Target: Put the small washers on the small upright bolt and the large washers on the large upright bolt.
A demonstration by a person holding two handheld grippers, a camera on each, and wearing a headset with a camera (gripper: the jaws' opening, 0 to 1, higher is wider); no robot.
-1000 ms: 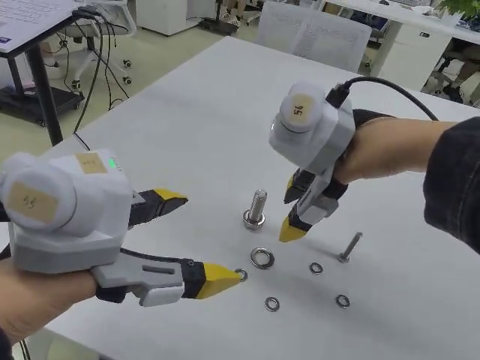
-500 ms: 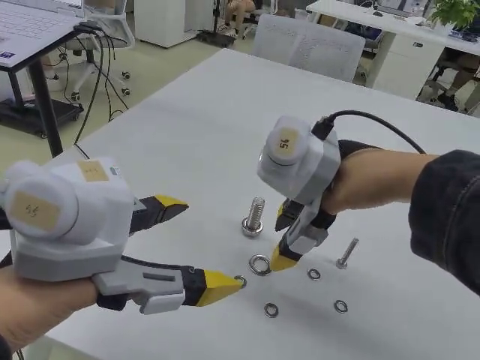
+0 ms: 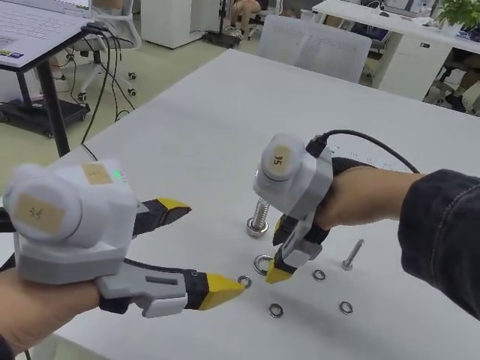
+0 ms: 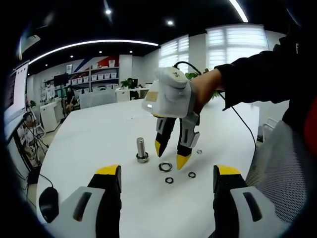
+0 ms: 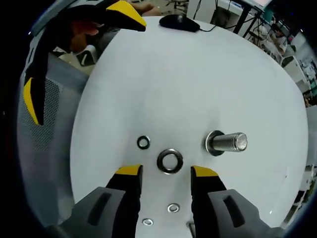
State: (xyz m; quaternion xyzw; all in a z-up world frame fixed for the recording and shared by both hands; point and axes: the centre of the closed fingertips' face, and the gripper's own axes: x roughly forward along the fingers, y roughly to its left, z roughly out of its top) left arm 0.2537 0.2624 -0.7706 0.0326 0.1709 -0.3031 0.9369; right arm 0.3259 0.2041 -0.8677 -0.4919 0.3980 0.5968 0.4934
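1. Head view: the white counter (image 3: 225,112) is the biggest thing. All the little metal parts sit on its near end.
2. The left gripper (image 3: 199,246) is at the near left, held in a hand. Its fingers are wide open and hold nothing. Its lower yellow tip looks just beside one small washer (image 3: 244,281). I cannot tell if they touch.
3. The right gripper (image 3: 278,251) is in the middle and points down at the counter. Its fingers are partly open and hold nothing. In the right gripper view the two yellow tips sit one on each side of the big washer (image 5: 170,161), which lies just in front of them.
4. The big bolt (image 3: 259,217) stands upright on its head. It is just behind the right gripper, which hides part of it.
5. The small bolt (image 3: 352,253) is to the right of the right gripper, well apart from the big bolt. It looks tilted from here, so I cannot tell if it stands or leans.
6. The big washer lies flat on the counter, near the foot of the big bolt.
7. Four small washers (image 3: 276,310) lie flat on the counter, spread out near the big washer and in front of the small bolt. None touch each other.
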